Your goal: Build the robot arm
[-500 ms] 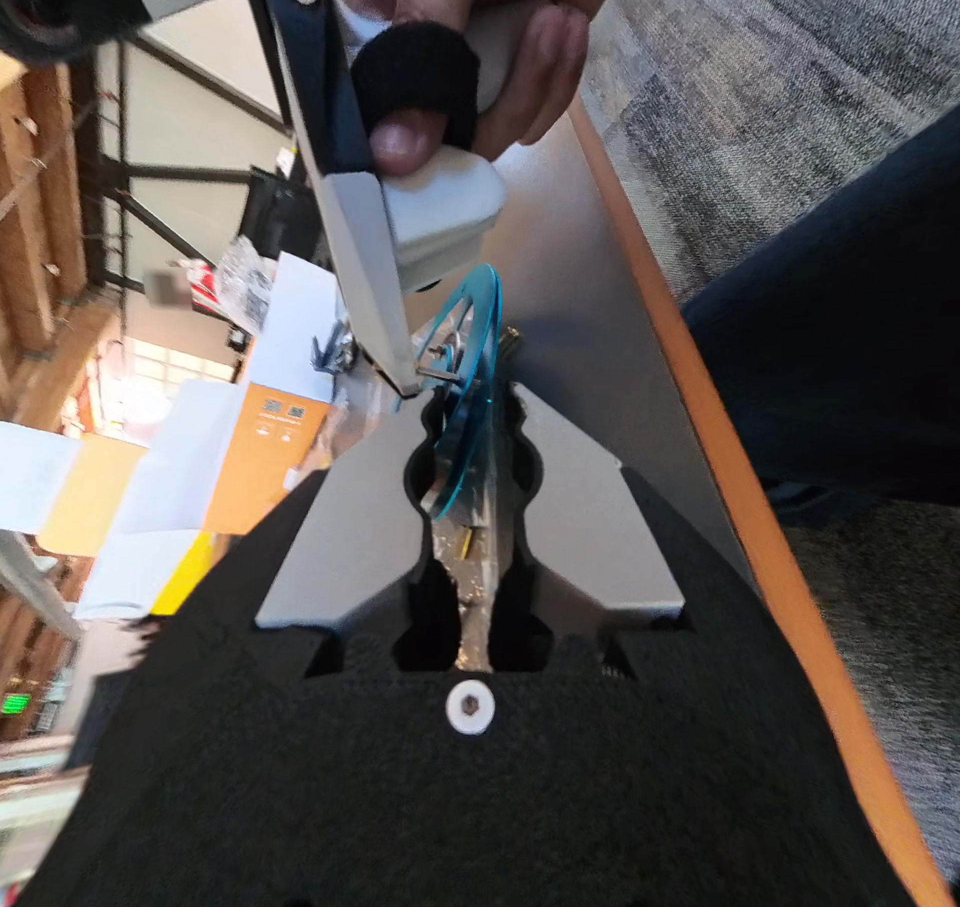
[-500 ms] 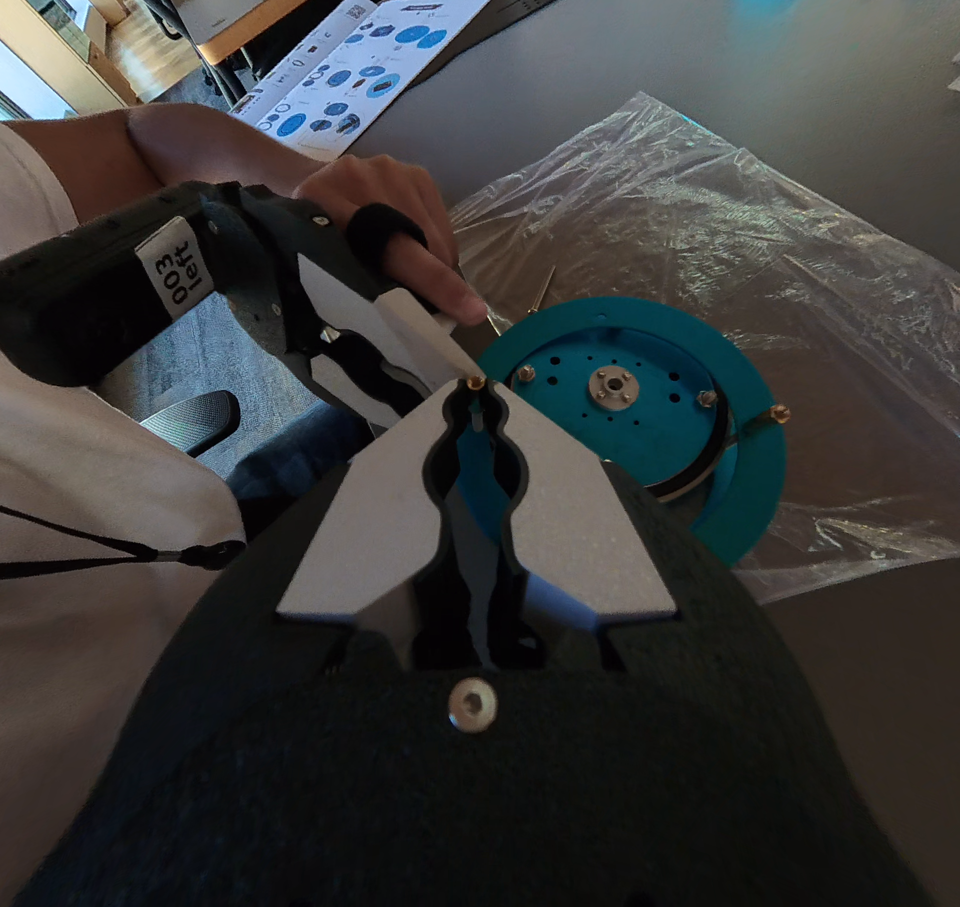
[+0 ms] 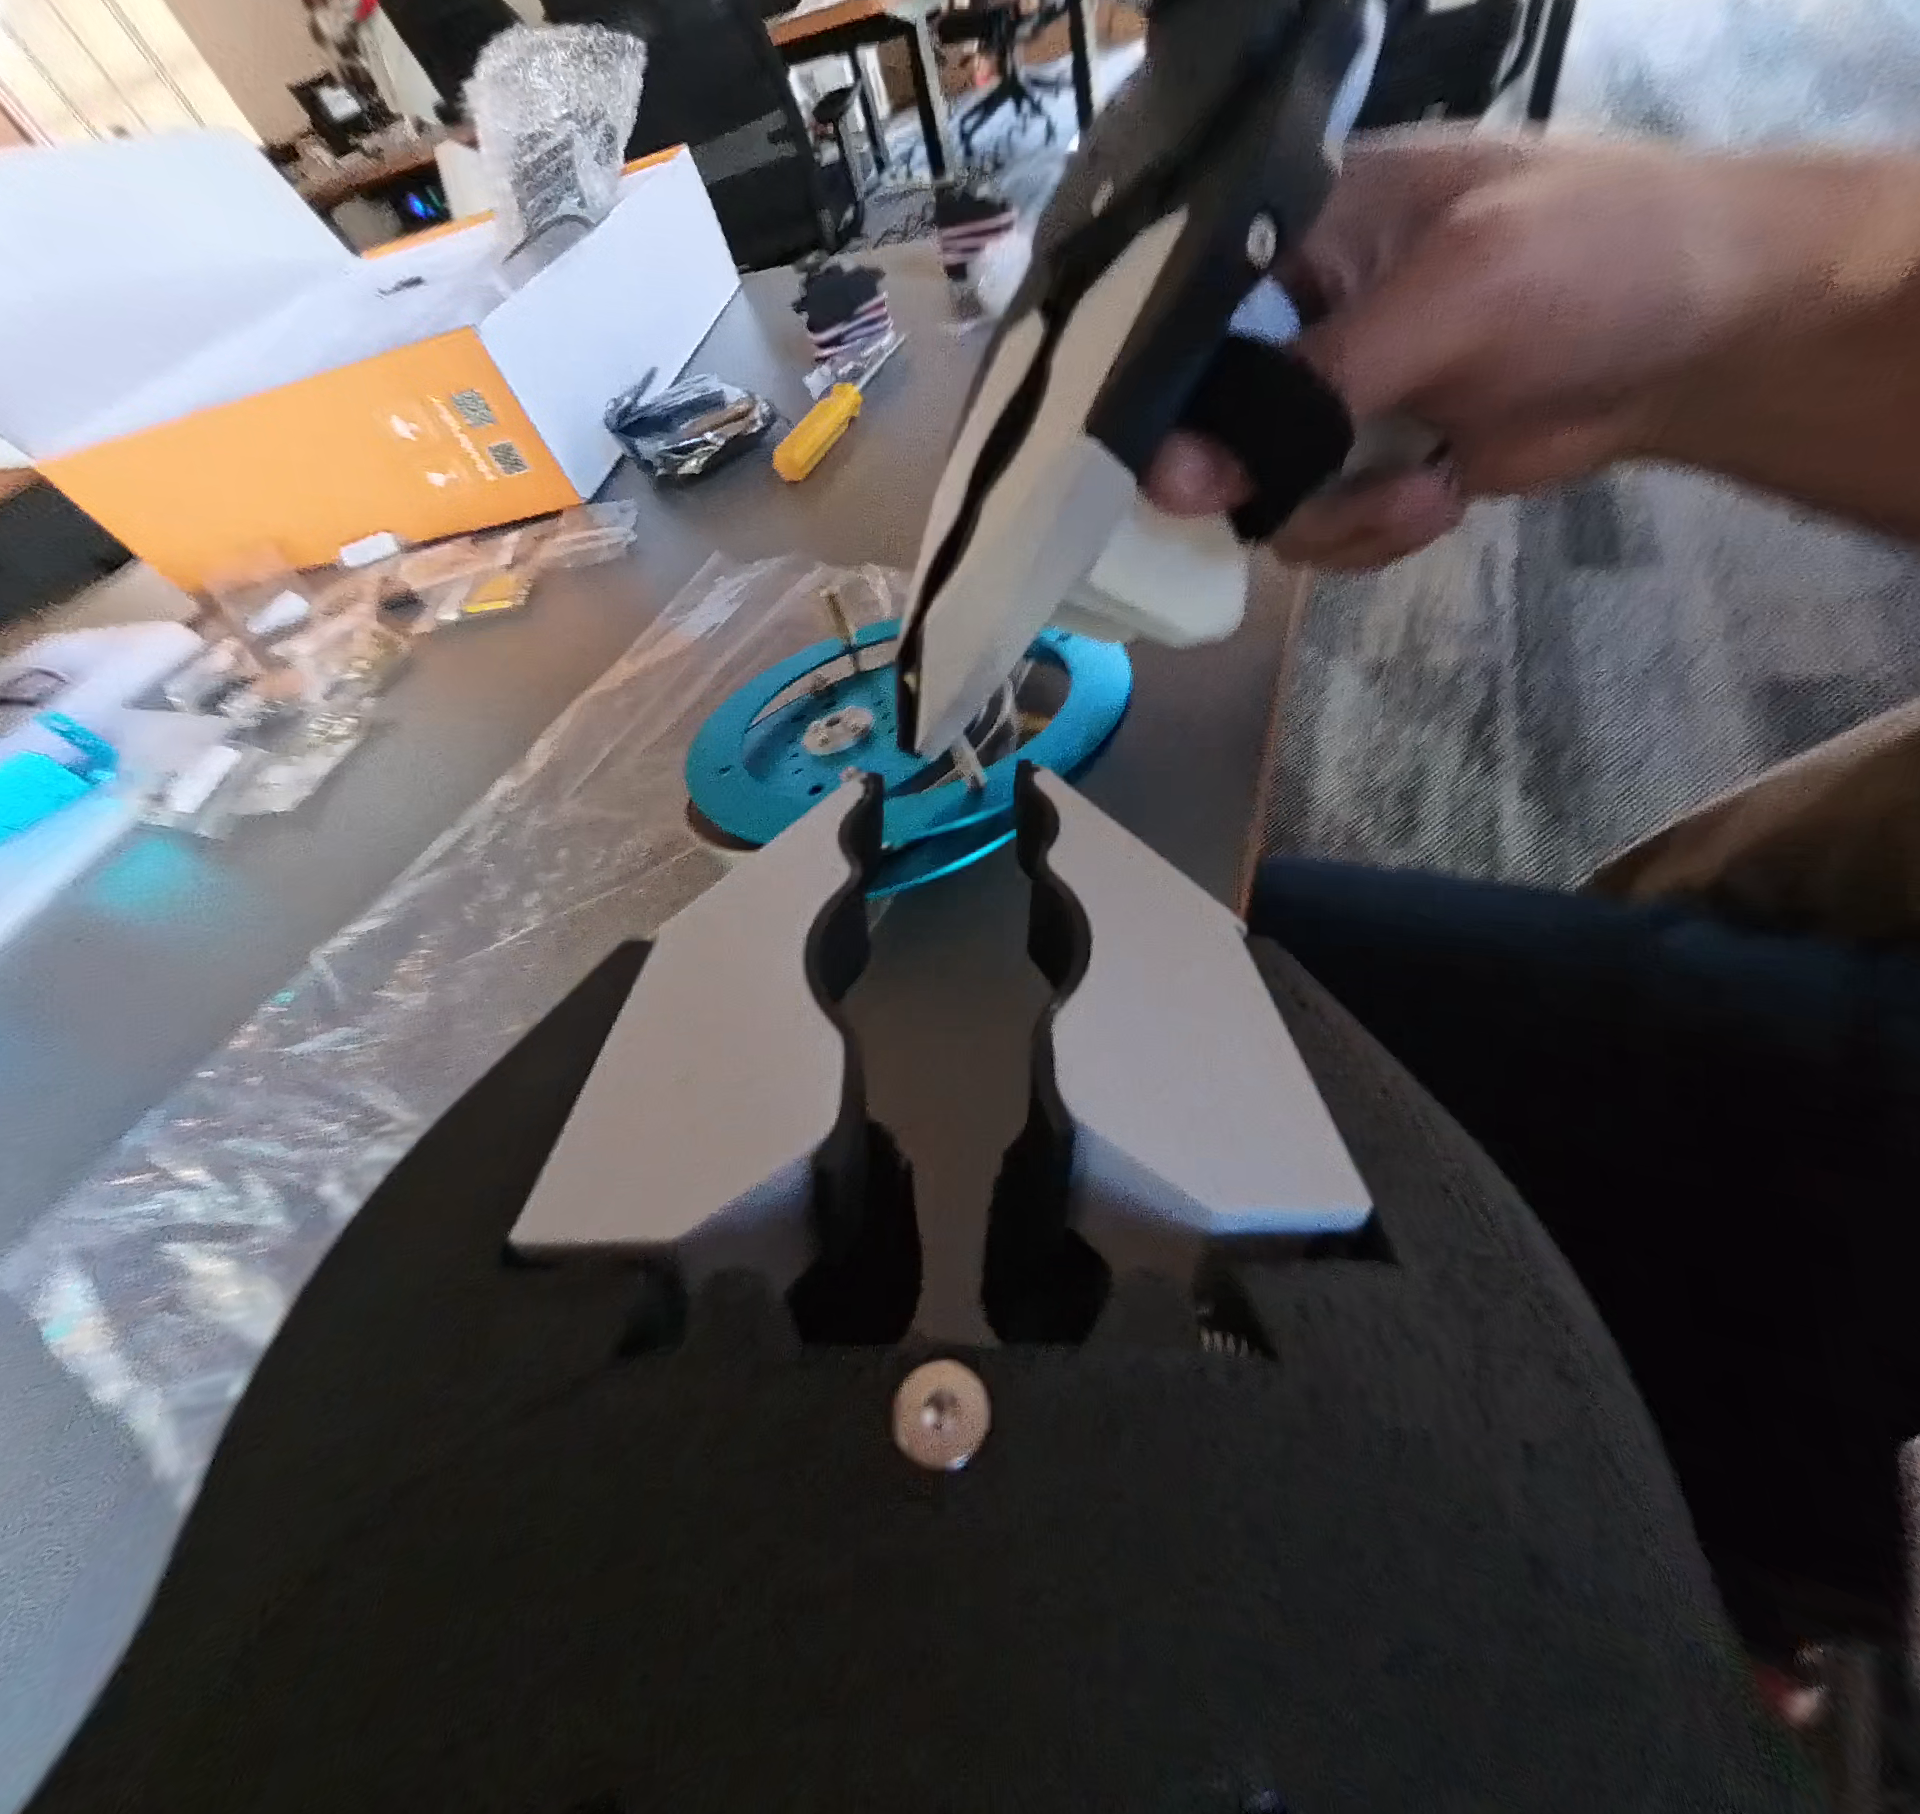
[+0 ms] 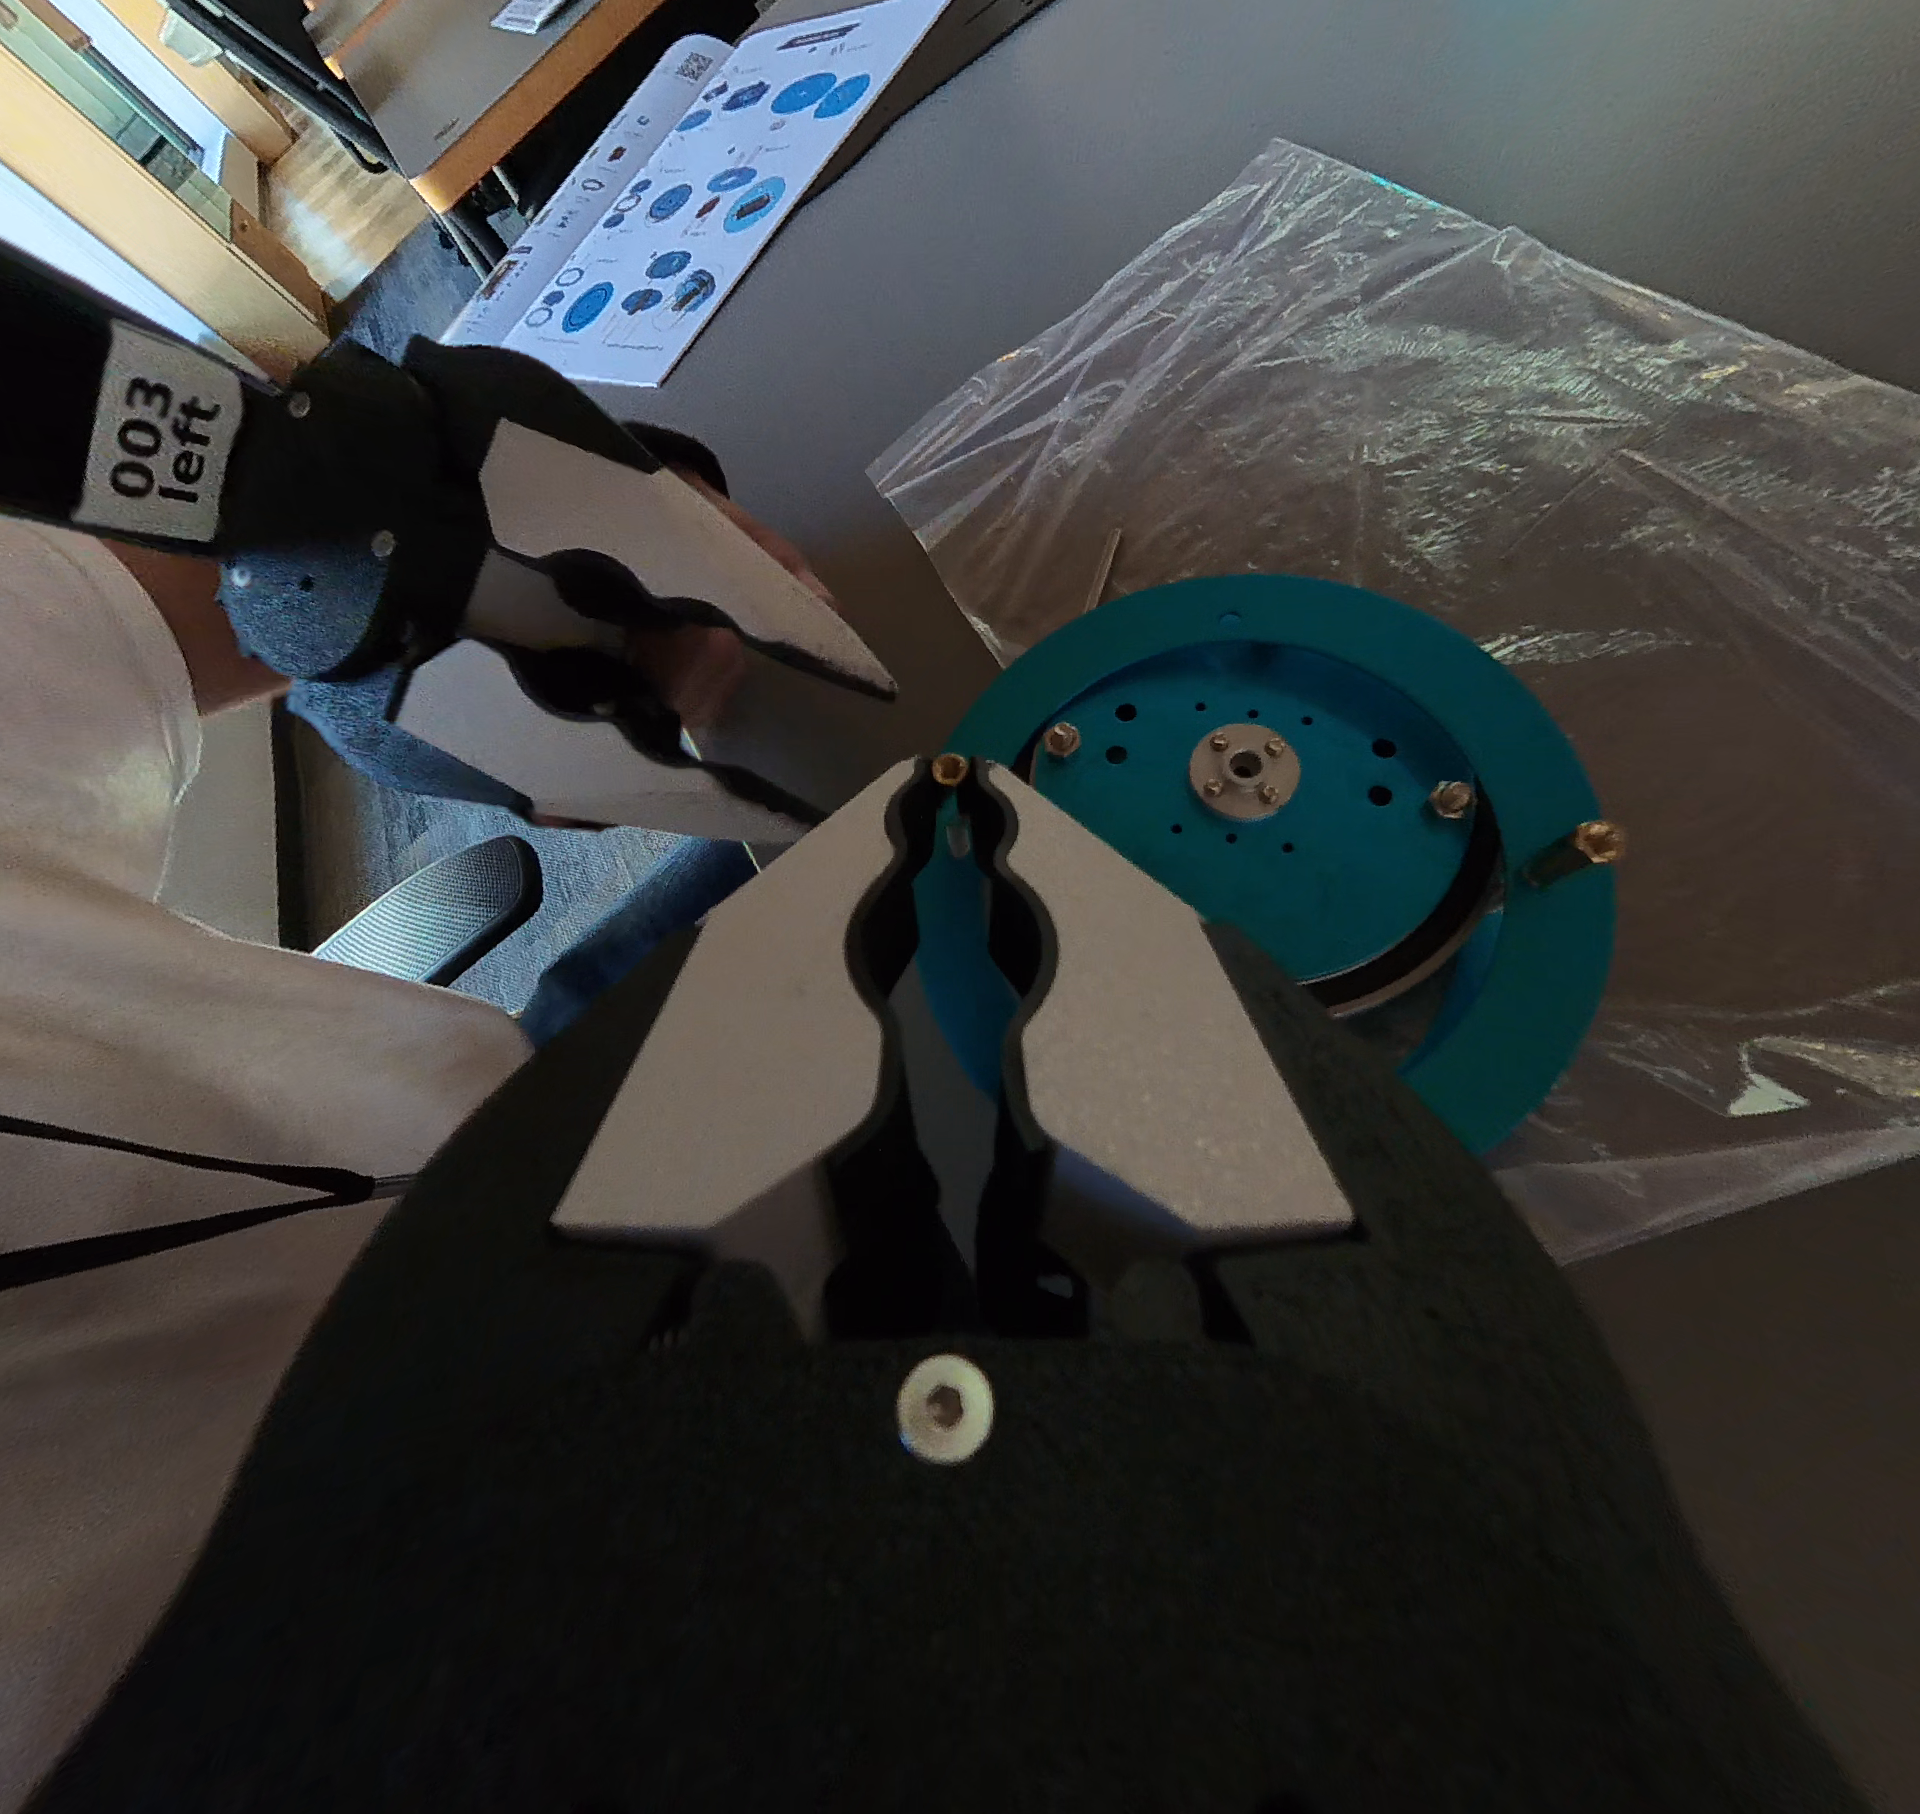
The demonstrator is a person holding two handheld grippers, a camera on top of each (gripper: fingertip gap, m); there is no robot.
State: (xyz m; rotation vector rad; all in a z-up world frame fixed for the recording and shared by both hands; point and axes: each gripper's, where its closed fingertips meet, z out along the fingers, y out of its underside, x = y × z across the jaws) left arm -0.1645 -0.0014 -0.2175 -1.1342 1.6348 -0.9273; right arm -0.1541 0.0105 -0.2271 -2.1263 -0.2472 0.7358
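Pinching a brass standoff (image 4: 949, 770) at the rim of a blue disc (image 4: 1538, 1016), the right gripper (image 4: 961, 777) is nearly closed; the left gripper (image 3: 940, 788) gapes, holding nothing. The disc lies on plastic film (image 4: 1507, 414) on a grey table (image 4: 1351, 50).

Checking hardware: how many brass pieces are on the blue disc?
4 brass pieces: one at the rim in the right tongs, two on the inner plate either side of the hub, one at the far-right rim. The tongs may hide more.
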